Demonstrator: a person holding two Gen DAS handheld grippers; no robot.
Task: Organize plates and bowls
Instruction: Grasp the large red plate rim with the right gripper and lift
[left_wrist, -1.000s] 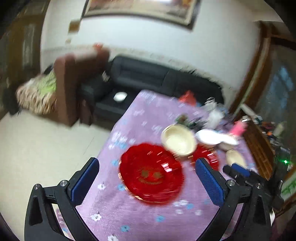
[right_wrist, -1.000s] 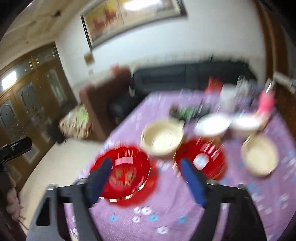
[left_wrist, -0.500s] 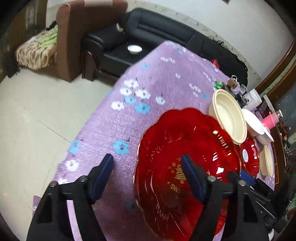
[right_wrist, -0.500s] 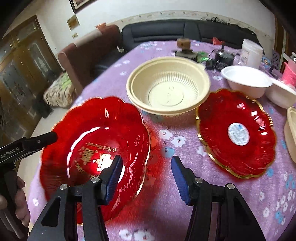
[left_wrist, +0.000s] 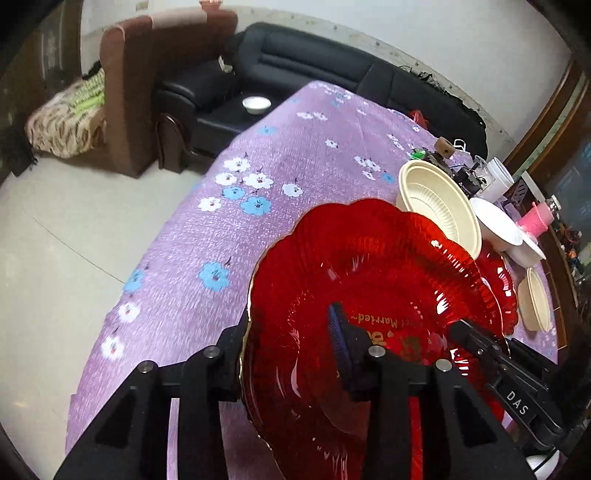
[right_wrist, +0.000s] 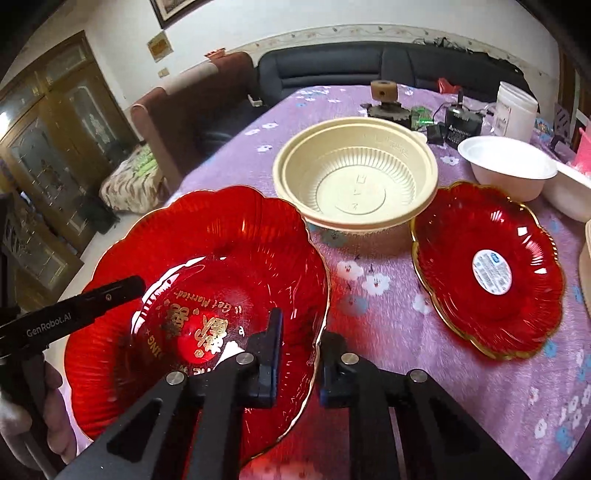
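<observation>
On the purple floral tablecloth (right_wrist: 388, 306) nothing is stacked yet: at lower left of the right view, both the left gripper (left_wrist: 291, 343) and right gripper (right_wrist: 299, 350) have just closed on opposite rims of the big red plate (right_wrist: 207, 266), while the cream bowl (right_wrist: 354, 177), small red plate (right_wrist: 487, 269) and white bowls (right_wrist: 509, 166) lie apart.

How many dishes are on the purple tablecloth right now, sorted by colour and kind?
Red plates: 2
Cream bowls: 2
White bowls: 2
Total: 6
</observation>
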